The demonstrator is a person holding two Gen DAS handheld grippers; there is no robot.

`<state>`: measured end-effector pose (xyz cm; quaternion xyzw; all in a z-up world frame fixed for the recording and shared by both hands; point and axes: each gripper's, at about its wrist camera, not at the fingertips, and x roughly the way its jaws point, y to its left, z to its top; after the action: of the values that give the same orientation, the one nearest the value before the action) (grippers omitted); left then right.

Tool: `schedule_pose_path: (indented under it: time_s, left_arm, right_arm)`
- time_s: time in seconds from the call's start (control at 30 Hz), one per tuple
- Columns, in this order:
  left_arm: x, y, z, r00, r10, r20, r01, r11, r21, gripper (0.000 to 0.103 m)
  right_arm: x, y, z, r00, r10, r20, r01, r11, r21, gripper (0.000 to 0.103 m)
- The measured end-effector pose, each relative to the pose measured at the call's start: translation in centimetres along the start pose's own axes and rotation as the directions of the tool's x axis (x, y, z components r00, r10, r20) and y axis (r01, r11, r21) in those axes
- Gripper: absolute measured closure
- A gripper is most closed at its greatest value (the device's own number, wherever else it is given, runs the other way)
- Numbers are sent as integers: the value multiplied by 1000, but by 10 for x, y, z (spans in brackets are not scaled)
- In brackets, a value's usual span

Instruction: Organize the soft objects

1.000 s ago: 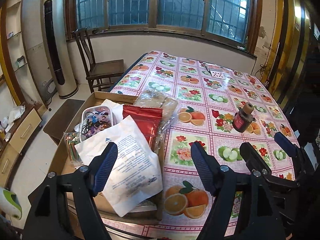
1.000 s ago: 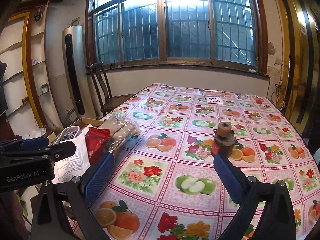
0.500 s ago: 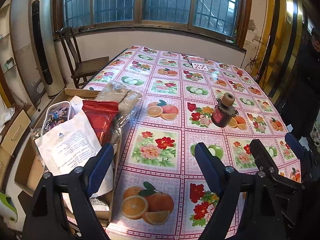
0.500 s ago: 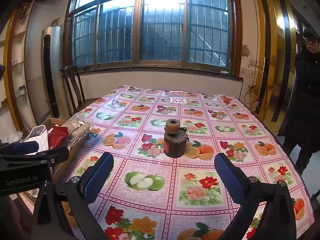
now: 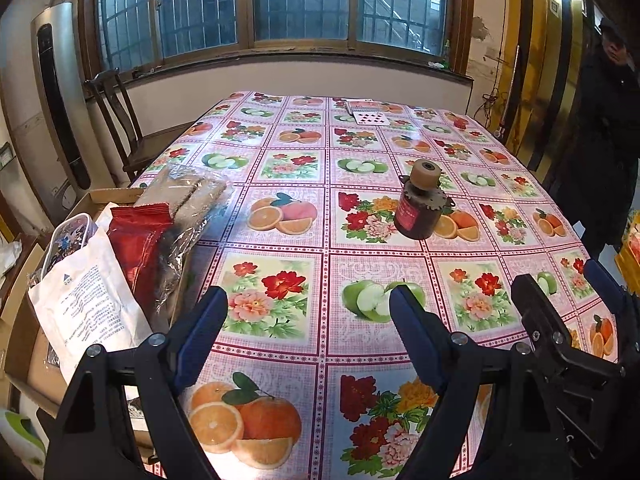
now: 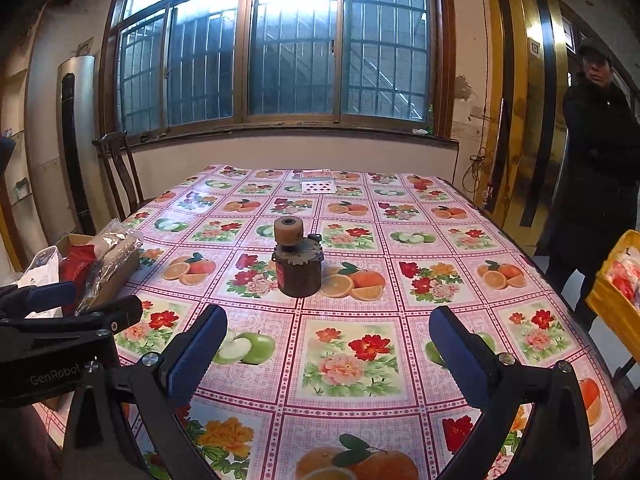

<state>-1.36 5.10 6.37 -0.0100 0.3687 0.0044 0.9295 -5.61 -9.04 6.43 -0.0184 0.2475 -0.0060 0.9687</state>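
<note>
- Jaws of the left gripper (image 5: 308, 336) stand spread wide over the table (image 5: 360, 140), holding nothing.
- Jaws of the right gripper (image 6: 328, 354) are likewise spread and empty above the fruit-print cloth.
- At the table's left edge sits a cardboard box (image 5: 100, 196) holding a white printed bag (image 5: 86, 304), a red foil packet (image 5: 138, 240), a clear-wrapped brown bundle (image 5: 188, 196) that leans out over the table, and a clear tub of small colourful bits (image 5: 66, 236).
- On the right a yellow crate (image 6: 608, 300) holds red-and-white packets (image 6: 626, 270).
- A small brown motor (image 6: 296, 264) stands upright mid-table; playing cards (image 6: 318, 184) lie at the far end.
- A person in dark clothes (image 6: 596, 160) stands beyond the right edge.
</note>
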Motion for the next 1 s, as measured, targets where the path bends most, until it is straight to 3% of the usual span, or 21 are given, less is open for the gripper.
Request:
schedule_pose_path:
  time_s: [0.23,1.0]
  left_arm:
    - [4,-3,0,999,24,43,-24,1000,2,19]
    - [13,-5,0,999,16,33,-16,1000,4,19]
  right_arm:
    - [5,0,-1,1000,-19,-6,19,1000,-6,1]
    - [15,-3,-5,999,-21,-28,21,1000,8,1]
